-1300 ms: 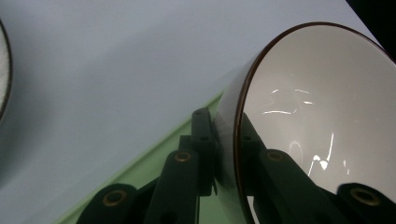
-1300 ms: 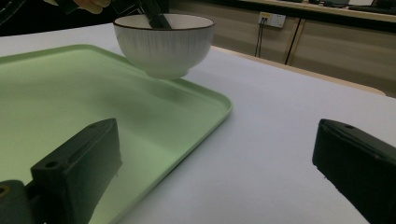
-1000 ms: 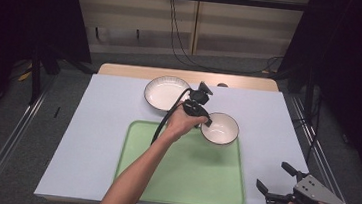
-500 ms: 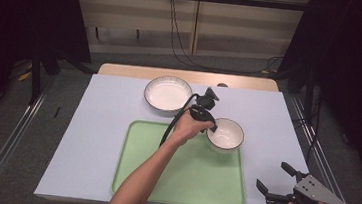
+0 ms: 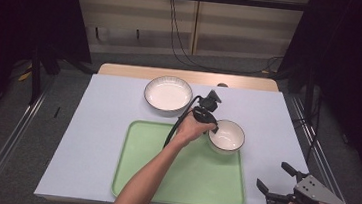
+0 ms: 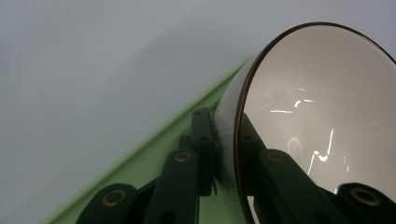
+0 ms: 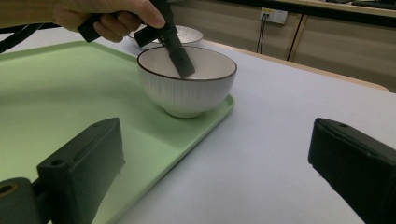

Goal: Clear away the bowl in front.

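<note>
Right gripper (image 5: 275, 185) hangs idle at the near right corner of the table (image 5: 90, 138), jaws wide apart w/ nothing between, prob. waiting. Farther in, left gripper (image 5: 213, 129) is clamped on the small bowl (image 5: 227, 135)'s rim, one jaw inside, one outside, setting it on the green tray (image 5: 181, 182)'s far right corner. Whether bowl's base rests fully on the tray can't be told. Beyond, bigger bowl (image 5: 167, 93) sits off-tray.

Two white bowls: a small bowl (image 5: 226, 136) at the tray's two o'clock corner, and a wide bowl (image 5: 167, 94) on the table at the tray's twelve o'clock. One green tray (image 5: 180, 182). Two grippers: the left gripper (image 5: 210, 125) and the right gripper (image 5: 277, 180).
</note>
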Available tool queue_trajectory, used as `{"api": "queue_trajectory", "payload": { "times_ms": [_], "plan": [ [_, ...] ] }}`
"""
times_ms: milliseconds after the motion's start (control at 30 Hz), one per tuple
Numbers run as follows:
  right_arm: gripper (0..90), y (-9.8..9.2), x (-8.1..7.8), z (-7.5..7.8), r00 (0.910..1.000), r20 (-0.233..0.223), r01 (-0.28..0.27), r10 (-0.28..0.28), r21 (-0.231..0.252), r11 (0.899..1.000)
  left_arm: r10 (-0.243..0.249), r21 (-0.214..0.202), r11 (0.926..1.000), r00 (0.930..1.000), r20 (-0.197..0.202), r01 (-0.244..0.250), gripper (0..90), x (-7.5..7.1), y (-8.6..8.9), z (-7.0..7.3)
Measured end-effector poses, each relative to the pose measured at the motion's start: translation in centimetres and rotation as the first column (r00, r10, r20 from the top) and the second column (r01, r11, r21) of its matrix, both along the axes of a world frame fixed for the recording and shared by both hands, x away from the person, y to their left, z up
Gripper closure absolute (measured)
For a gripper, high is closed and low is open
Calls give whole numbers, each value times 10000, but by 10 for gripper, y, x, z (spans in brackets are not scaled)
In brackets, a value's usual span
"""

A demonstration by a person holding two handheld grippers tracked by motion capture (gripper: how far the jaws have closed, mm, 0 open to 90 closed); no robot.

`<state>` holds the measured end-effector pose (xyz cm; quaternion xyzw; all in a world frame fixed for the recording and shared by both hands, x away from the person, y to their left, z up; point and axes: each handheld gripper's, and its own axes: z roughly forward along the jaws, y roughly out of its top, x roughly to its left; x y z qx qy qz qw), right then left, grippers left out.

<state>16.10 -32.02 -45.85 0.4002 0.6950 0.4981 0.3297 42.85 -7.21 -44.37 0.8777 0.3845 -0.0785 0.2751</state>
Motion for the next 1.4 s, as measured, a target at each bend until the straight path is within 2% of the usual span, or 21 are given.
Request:
{"api": "queue_trajectory", "payload": {
  "times_ms": [100,133,267,300,367,500,600,700,767,800,833,867,967,1033,1100,1133,1167,1233,1300,1367,1400],
  "plan": [
    [29,0,0,0,10000,-11,35,-35,-24,10000,-145,117,9998,9998,146,144,826,-2,0,1],
    [29,0,0,0,10000,-15,36,-36,-29,10000,8,94,10000,9997,227,-11,826,-3,-2,1],
    [30,0,0,0,10000,-11,9,-9,-31,10000,11,62,10000,9999,116,-12,824,-3,0,0],
    [30,0,0,0,10000,-17,40,-40,-27,10000,-156,39,9999,9998,130,155,823,-2,1,-2],
    [30,0,0,0,10000,-1,-1,1,20,10000,-39,-207,9998,9998,-177,36,805,-2,2,-6],
    [30,0,0,0,10000,-8,-64,64,62,10000,-313,-348,9989,9995,-32,312,782,-3,3,-8],
    [30,1,1,0,10000,12,-1,1,15,10000,-84,-600,9982,10000,-37,81,697,-3,2,-5],
    [32,0,0,0,9999,-118,-73,74,51,10000,-268,-694,9972,9996,36,269,626,-3,3,-2],
    [32,0,0,0,9999,-104,-77,78,57,10000,-235,-705,9972,9990,384,261,525,-4,3,0],
    [32,1,0,0,10000,-87,-49,50,58,10000,-392,-569,9975,9987,340,411,472,-4,4,2],
    [32,1,0,0,9999,-91,-52,52,58,10000,-321,-710,9969,9987,398,348,436,-5,4,3],
    [32,0,0,0,9999,-91,-57,57,58,10000,-479,-560,9971,9970,608,513,401,-4,5,4],
    [32,1,1,0,9999,-87,-82,82,48,10000,-300,-718,9968,9968,742,354,314,-5,5,6],
    [32,1,0,0,10000,-71,-47,48,64,10000,-207,-808,9963,9947,1009,290,178,-5,7,8],
    [32,1,1,0,9999,-78,-63,64,45,10000,-152,-875,9959,9954,947,236,91,-4,8,9],
    [32,1,1,0,9999,-81,-73,73,44,10000,-109,-813,9965,9942,1074,197,64,-4,10,10],
    [32,1,0,0,9999,-91,-63,64,51,10000,65,-963,9953,9938,1107,42,57,-5,10,10],
    [32,1,1,0,9999,-79,-65,65,41,10000,-125,-988,9948,9905,1366,262,42,-5,14,10],
    [32,1,1,0,9999,-102,-45,45,46,10000,-100,-1000,9947,9888,1488,251,45,-6,16,11],
    [32,1,1,0,10000,-84,-36,36,24,10000,-1,-845,9963,9856,1691,146,49,-8,19,13],
    [32,1,1,0,10000,-89,-34,34,27,10000,162,-993,9951,9843,1760,14,50,-9,20,14]
  ]
}}
